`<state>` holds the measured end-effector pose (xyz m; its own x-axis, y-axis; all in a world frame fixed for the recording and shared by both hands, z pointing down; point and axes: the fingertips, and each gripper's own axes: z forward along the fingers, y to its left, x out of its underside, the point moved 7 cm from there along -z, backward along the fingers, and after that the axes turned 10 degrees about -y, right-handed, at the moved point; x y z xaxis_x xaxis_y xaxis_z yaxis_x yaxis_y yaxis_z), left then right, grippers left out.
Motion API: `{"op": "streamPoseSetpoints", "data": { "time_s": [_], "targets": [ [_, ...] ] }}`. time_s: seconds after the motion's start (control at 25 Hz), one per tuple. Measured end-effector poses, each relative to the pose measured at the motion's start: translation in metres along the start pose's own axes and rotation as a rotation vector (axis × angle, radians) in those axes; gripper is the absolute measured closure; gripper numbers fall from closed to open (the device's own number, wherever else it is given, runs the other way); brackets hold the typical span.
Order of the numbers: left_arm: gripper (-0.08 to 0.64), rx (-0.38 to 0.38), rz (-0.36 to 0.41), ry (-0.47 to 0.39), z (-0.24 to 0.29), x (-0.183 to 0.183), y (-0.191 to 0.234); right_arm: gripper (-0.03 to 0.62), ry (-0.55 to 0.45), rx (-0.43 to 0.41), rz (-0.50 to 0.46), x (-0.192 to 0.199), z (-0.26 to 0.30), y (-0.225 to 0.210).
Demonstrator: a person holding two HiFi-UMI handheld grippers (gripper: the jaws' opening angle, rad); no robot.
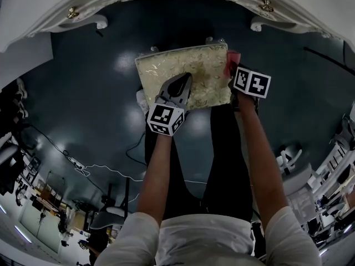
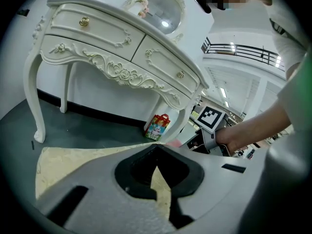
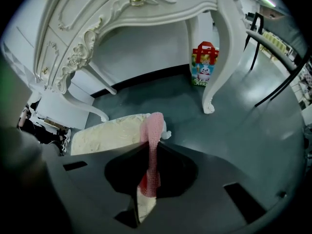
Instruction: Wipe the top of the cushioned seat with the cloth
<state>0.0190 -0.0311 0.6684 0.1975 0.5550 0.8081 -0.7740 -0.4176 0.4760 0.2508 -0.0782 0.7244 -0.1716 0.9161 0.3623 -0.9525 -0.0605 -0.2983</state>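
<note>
The cushioned seat (image 1: pixel 202 65) has a cream and gold patterned top and stands on the dark floor below me. My left gripper (image 1: pixel 184 78) hovers over the seat's near left part, its jaws shut with nothing between them; in the left gripper view (image 2: pixel 157 149) the seat fabric (image 2: pixel 68 162) shows under them. My right gripper (image 1: pixel 235 75) is at the seat's right edge, shut on a pink cloth (image 1: pixel 233 59). The right gripper view shows the cloth (image 3: pixel 152 140) pinched between the jaws (image 3: pixel 150 147), sticking out above the seat's corner (image 3: pixel 109 132).
A white ornate dressing table (image 1: pixel 166 1) stands just beyond the seat, its curved legs (image 3: pixel 219 57) close by. A colourful gift bag (image 3: pixel 204 64) sits on the floor under it. Cables (image 1: pixel 94 168) lie on the floor at the left. My legs are right behind the seat.
</note>
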Motion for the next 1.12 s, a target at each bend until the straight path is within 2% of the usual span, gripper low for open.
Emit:
{"op": "streamPoseSetpoints", "data": {
  "time_s": [0.2, 0.4, 0.64, 0.84, 1.0, 1.12],
  "targets": [
    [0.548, -0.022, -0.005, -0.008, -0.013, -0.002, 0.01, 0.56, -0.015, 0.027, 0.0, 0.001, -0.001, -0.005],
    [0.548, -0.089, -0.016, -0.032, -0.048, -0.011, 0.035, 0.56, -0.049, 0.011, -0.039, 0.005, -0.015, 0.041],
    [0.548, -0.171, -0.025, -0.065, -0.098, -0.022, 0.072, 0.56, -0.042, -0.166, -0.098, 0.029, -0.012, 0.151],
    [0.548, -0.27, -0.044, -0.078, -0.144, -0.018, 0.107, 0.56, 0.039, -0.327, -0.138, 0.073, 0.01, 0.243],
    [0.548, -0.34, -0.066, -0.09, -0.173, -0.013, 0.131, 0.56, 0.11, -0.407, -0.162, 0.101, 0.031, 0.292],
    [0.548, -0.365, -0.077, -0.092, -0.187, -0.009, 0.142, 0.56, 0.153, -0.433, -0.165, 0.117, 0.048, 0.312]
  ]
}}
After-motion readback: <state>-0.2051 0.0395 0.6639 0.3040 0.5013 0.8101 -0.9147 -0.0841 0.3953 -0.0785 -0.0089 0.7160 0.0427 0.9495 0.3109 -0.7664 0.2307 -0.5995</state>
